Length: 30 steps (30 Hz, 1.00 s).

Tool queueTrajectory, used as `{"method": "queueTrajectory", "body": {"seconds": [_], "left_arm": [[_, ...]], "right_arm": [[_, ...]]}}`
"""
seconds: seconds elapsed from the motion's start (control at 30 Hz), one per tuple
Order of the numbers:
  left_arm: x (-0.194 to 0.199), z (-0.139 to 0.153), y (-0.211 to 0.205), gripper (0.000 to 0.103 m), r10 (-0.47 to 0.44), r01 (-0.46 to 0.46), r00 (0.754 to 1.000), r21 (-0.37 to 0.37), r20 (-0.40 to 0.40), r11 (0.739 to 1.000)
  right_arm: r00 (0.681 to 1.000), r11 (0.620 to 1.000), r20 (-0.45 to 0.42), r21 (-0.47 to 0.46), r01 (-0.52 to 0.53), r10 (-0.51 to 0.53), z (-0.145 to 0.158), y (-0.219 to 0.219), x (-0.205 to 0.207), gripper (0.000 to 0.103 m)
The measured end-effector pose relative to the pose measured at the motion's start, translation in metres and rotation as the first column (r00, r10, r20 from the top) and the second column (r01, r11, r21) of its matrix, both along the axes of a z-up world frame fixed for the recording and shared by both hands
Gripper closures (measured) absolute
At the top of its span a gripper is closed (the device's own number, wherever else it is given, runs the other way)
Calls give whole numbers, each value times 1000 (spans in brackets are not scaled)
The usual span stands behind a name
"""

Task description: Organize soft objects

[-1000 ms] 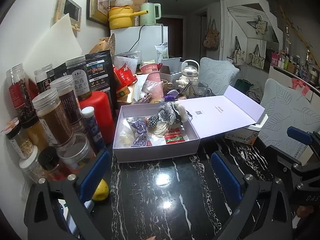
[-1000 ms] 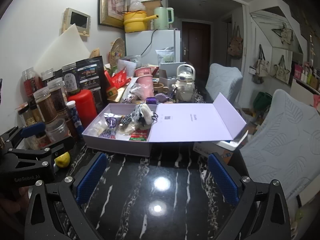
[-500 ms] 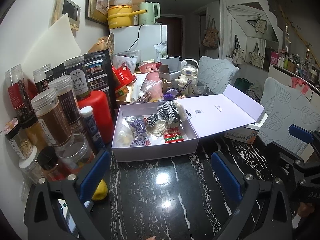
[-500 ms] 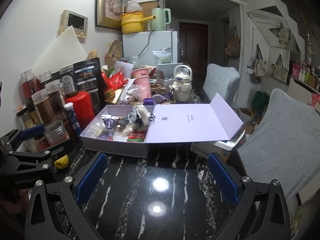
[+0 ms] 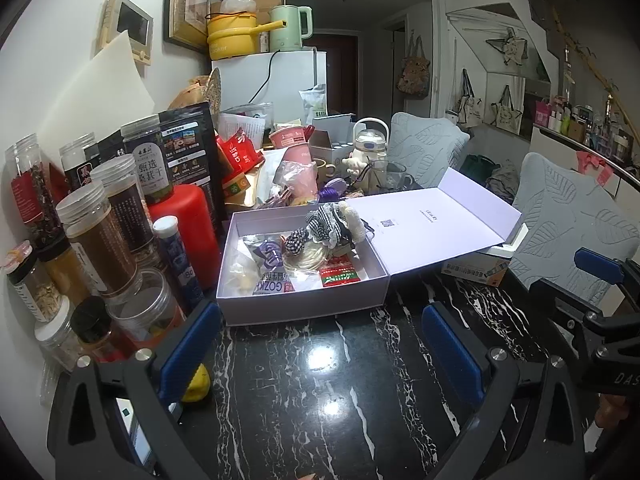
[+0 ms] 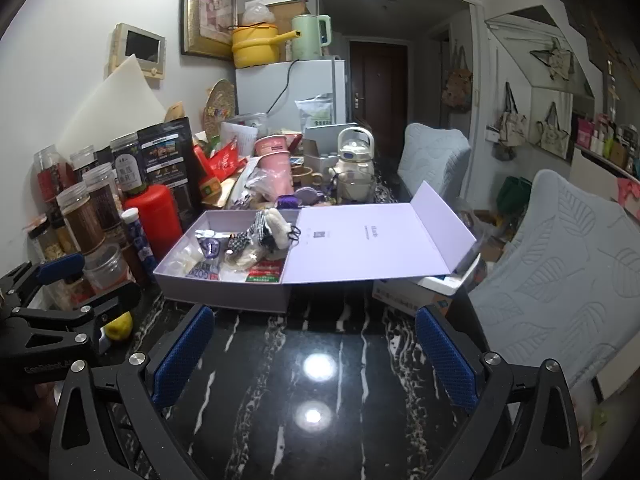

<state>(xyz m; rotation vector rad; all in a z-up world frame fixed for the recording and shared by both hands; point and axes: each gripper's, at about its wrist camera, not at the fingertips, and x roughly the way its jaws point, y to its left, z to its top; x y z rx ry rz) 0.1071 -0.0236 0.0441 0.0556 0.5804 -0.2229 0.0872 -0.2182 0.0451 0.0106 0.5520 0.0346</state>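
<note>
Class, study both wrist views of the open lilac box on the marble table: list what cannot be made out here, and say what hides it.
- Box contents under the checked fabric pile: covered by the pile in both views.
- Yellow fruit: partly behind the left gripper finger in the left view, and behind that gripper's body in the right view.
- Lid print: too small to read.
- Rear jars: overlapped by front jars.

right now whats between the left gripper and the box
Only bare black marble tabletop: the left gripper is open just short of the box, nothing between its fingers. The left wrist view shows it.
</note>
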Motion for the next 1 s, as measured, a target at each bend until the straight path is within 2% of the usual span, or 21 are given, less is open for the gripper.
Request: {"method": "queueTrajectory", "body": {"seconds": [1.0], "left_arm": [[7, 0, -2, 0, -27, 27, 1000, -11, -13, 1000]], "right_arm": [[1000, 1000, -3, 3, 2, -2, 2, 0, -2, 1]]}}
